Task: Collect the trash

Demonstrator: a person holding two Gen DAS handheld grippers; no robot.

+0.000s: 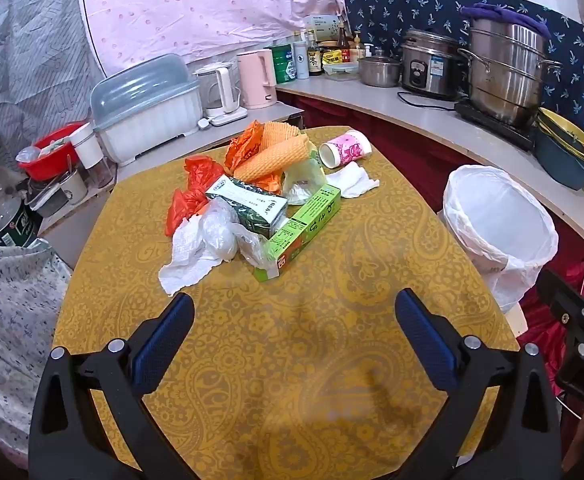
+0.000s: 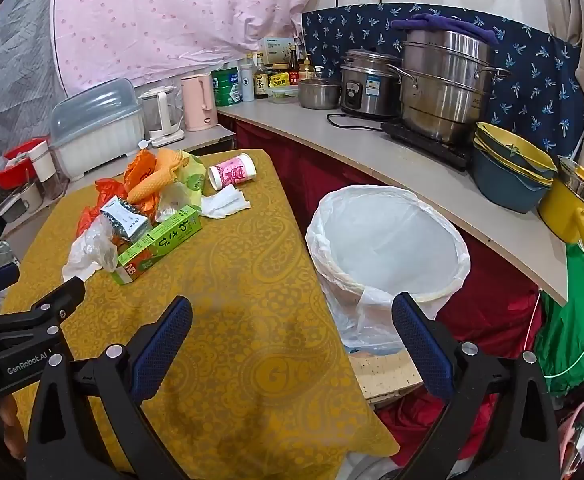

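Left gripper (image 1: 294,320): held low over the near, bare part of the yellow tablecloth (image 1: 292,380); its jaws are spread wide and nothing is gripped between them.
Trash pile (image 1: 259,200): gathered on the far half of the table, well apart from both grippers.
Pile, left side: crumpled white tissue (image 1: 189,254) and clear plastic wrap (image 1: 221,232) are seen nearest, with an orange plastic bag (image 1: 189,196) behind them.
Pile, middle: a dark green and white carton (image 1: 251,204) is leaned against a long green box (image 1: 306,226); an orange foam net sleeve (image 1: 277,156) is laid at the back.
Pile, right side: a pink paper cup (image 1: 346,148) is tipped on its side, with a white napkin (image 1: 352,180) just beside it.
Right gripper (image 2: 292,318): held over the table's right edge, jaws likewise wide apart and empty.
Bin (image 2: 388,240): stood on the floor beside the table's right edge, lined with a white bag; no trash can be made out inside it.
Progress: judged to be at the very start; nothing is collected yet, and the whole pile is left to be moved across into the bin.
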